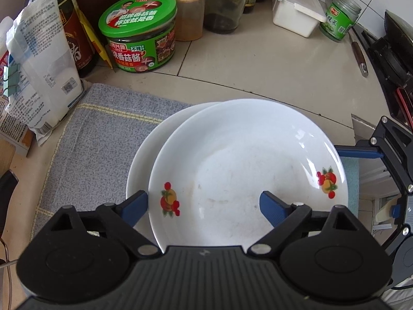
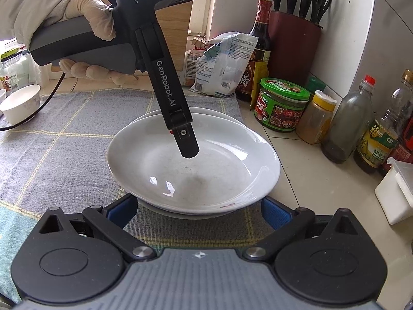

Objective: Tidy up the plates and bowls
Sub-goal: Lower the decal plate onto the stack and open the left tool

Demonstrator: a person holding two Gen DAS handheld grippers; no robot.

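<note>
Plates first: the upper plate (image 1: 247, 160) is white glazed ceramic, round and shallow, with small red-and-yellow fruit prints on two opposite sides of its rim and faint brown smears in its well. It sits stacked, a little off-centre, on a second white plate (image 1: 144, 155) of the same shape. Both rest on a grey-blue woven cloth (image 1: 103, 129) with pale yellow stripes, spread on the tiled beige bench (image 1: 258, 62) near its back wall.

The left gripper (image 1: 204, 206) hangs steeply over the upper plate; its jaws stand wide, blue pads clear of the rim, gripping nothing. In the right wrist view its black body reads "DAS Data Acquisition System" and "GenRobot.AI", held by a hand (image 2: 87, 28) in a pale thin glove.

The right gripper (image 2: 198, 213) sits low at the near side of the stack, jaws wide, one blue pad on either side of the plates' bottom edge; whether the pads touch the plates I cannot tell.

Along the back of the bench stand a green-lidded jar (image 1: 140, 33) with Chinese writing, a yellow-capped spice jar (image 1: 189, 10), a white lidded box (image 1: 296, 10) and a dark red knife block (image 2: 294, 41). A small white bowl (image 2: 22, 103) sits at the cloth's far left.
</note>
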